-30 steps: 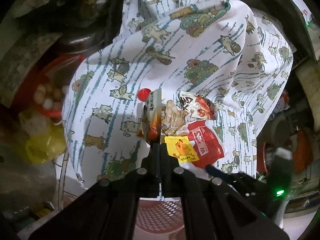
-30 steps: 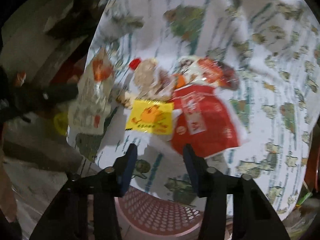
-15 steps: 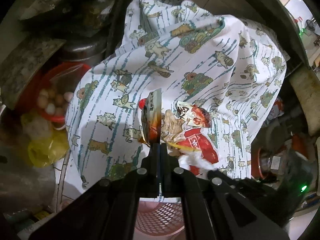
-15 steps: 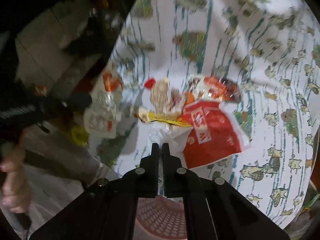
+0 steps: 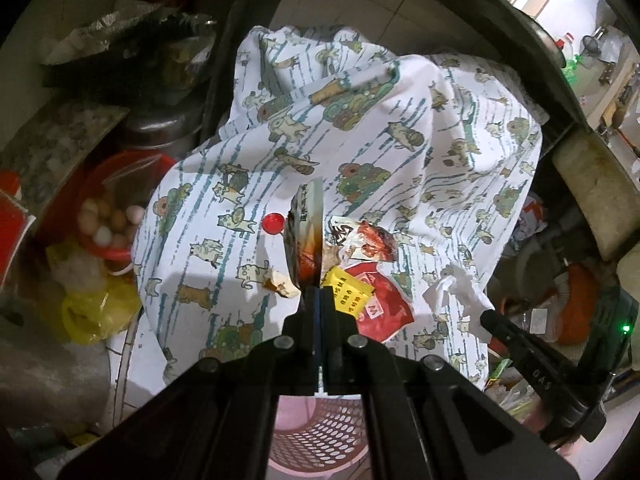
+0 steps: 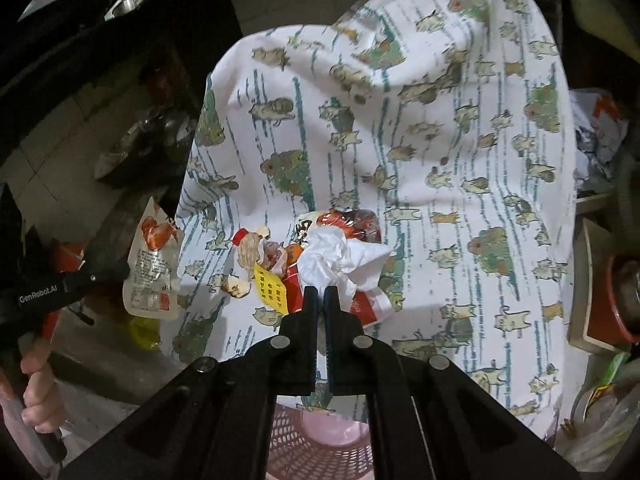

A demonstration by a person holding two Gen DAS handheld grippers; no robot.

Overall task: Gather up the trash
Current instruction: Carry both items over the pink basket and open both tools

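My left gripper (image 5: pixel 320 292) is shut on a snack wrapper (image 5: pixel 306 240), seen edge-on and held off the cat-print cloth (image 5: pixel 360 120). The right wrist view shows that wrapper (image 6: pixel 152 264) hanging flat from the left gripper (image 6: pixel 120 272). My right gripper (image 6: pixel 320 292) is shut on a crumpled white tissue (image 6: pixel 336 260); the left wrist view also shows this tissue (image 5: pixel 456 292). On the cloth lie a red wrapper (image 5: pixel 380 308), a yellow packet (image 5: pixel 348 294), a red bottle cap (image 5: pixel 273 224), a peel scrap (image 5: pixel 280 282) and another printed wrapper (image 5: pixel 368 236).
A pink perforated basket (image 5: pixel 316 432) sits below both grippers at the cloth's near edge. Left of the cloth are a red basin of eggs (image 5: pixel 108 220), a yellow plastic bag (image 5: pixel 92 312) and a metal pot (image 5: pixel 160 128). A person's hand (image 6: pixel 36 384) grips the left handle.
The right gripper has shut on the white tissue and raised it off the cloth. The left gripper has risen with its wrapper, so the cloth looks farther away.
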